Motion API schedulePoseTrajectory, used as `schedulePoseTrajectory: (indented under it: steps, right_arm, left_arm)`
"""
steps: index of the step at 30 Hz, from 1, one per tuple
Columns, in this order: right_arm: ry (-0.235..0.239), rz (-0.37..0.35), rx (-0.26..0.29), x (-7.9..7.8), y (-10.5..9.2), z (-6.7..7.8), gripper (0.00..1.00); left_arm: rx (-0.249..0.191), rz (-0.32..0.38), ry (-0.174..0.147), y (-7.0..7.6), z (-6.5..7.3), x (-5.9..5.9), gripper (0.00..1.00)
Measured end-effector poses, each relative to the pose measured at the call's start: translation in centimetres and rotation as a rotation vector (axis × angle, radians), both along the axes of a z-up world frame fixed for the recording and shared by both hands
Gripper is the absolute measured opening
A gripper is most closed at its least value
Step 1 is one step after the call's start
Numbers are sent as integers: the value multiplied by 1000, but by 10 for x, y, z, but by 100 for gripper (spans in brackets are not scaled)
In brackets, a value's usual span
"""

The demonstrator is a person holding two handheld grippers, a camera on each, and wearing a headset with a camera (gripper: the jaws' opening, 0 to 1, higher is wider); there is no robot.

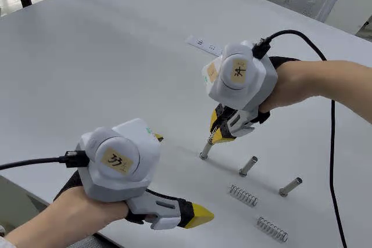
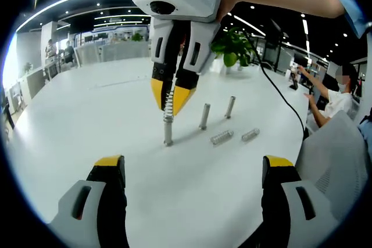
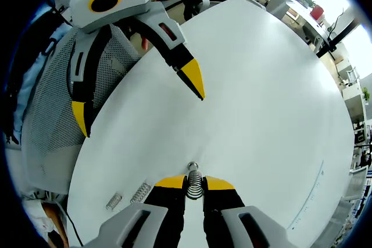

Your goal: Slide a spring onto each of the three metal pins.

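Three metal pins stand on the white table: the left pin (image 1: 204,151), the middle pin (image 1: 248,165) and the right pin (image 1: 290,186). My right gripper (image 1: 223,133) is shut on a spring (image 2: 168,105) held upright, its lower end at the top of the left pin (image 2: 168,132). In the right gripper view the spring (image 3: 195,183) sits between the yellow tips, with the pin's top (image 3: 192,166) just beyond. Two more springs (image 1: 243,195) (image 1: 272,229) lie flat near the pins. My left gripper (image 1: 179,176) is open and holds nothing, nearer me, left of the pins.
A white power strip (image 1: 203,43) lies farther back on the table. A black cable (image 1: 334,143) runs from the right gripper across the table's right side. A mesh chair (image 3: 52,108) stands by the near edge. People sit at the right (image 2: 343,94).
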State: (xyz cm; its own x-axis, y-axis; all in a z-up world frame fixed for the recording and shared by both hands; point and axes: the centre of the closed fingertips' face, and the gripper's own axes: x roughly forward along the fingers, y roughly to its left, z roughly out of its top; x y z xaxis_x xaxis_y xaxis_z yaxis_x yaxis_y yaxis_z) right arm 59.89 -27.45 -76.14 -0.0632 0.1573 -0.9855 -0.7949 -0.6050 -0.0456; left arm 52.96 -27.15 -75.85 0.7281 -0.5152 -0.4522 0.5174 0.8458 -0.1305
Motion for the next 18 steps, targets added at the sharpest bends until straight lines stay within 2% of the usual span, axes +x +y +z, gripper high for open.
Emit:
schedulePoseTrajectory:
  steps: [18]
  right_arm:
    - [-15,3,-43,2,1,-25,8]
  left_arm:
    - [-2,1,12,0,-1,1,97]
